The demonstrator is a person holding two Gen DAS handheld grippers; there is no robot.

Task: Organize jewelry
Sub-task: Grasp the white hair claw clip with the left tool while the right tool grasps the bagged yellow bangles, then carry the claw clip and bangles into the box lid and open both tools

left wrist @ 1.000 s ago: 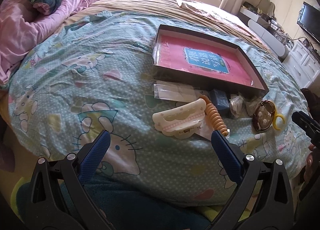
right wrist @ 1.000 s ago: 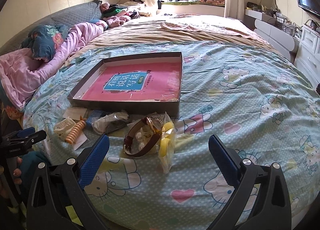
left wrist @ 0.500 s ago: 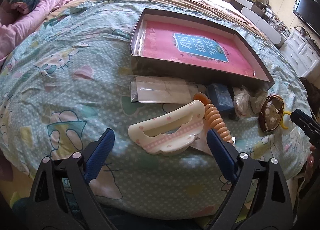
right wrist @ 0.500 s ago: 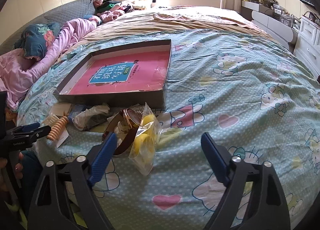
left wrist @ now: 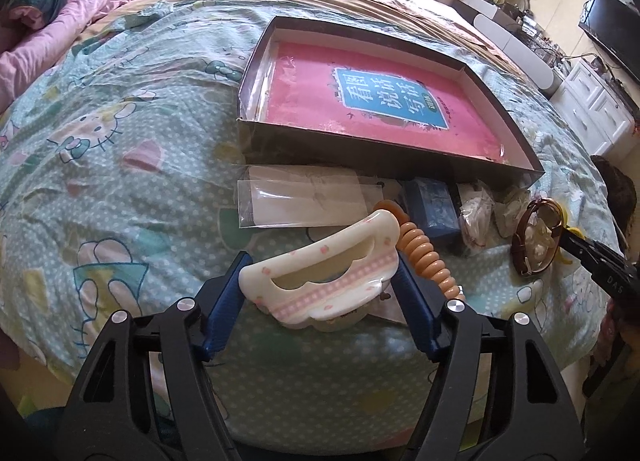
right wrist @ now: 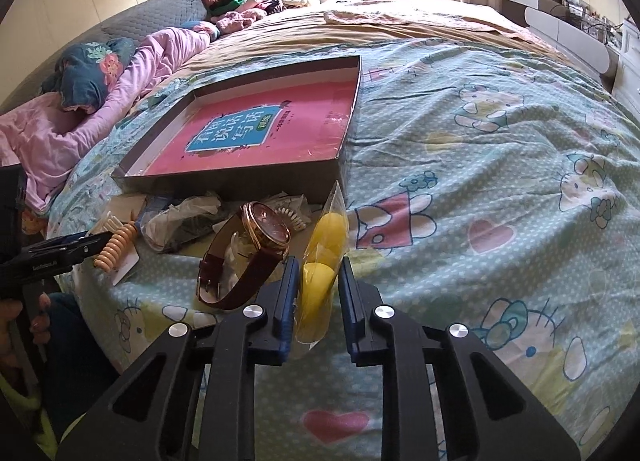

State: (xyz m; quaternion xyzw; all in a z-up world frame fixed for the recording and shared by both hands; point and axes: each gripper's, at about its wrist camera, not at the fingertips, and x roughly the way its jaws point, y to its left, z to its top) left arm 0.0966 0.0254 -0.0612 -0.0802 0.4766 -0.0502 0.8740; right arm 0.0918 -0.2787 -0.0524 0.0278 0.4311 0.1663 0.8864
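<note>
- Left gripper (left wrist: 320,281): blue fingers (left wrist: 224,301) straddle the cream-and-pink hair claw clip (left wrist: 324,281), one at each end. Pads are touching or almost touching the clip ends; cannot tell whether the grip is firm.
- Just right of the left gripper's right finger: orange spiral hair tie (left wrist: 424,253), lying on a white card, running away from the tool.
- Just ahead of the clip: flat clear plastic sleeve (left wrist: 308,197) on the bedspread (left wrist: 120,181).
- Ahead and right: small blue box (left wrist: 432,205), then crumpled clear bags (left wrist: 476,209).
- Right gripper (right wrist: 319,273): fingers narrowed around a clear bag holding yellow pieces (right wrist: 324,257). The bag stands upright between the pads; a small gap shows on each side, so not clamped.
- Immediately left of the right gripper's left finger: wristwatch (right wrist: 256,253), brown strap, rose-gold case, tilted on its side on the bedspread.
- Beyond watch and bag: shallow dark open box (right wrist: 240,181) with a pink-covered book (right wrist: 272,129) lying flat inside.
- Far left: pink bedding (right wrist: 80,121) heaped on the bed.
</note>
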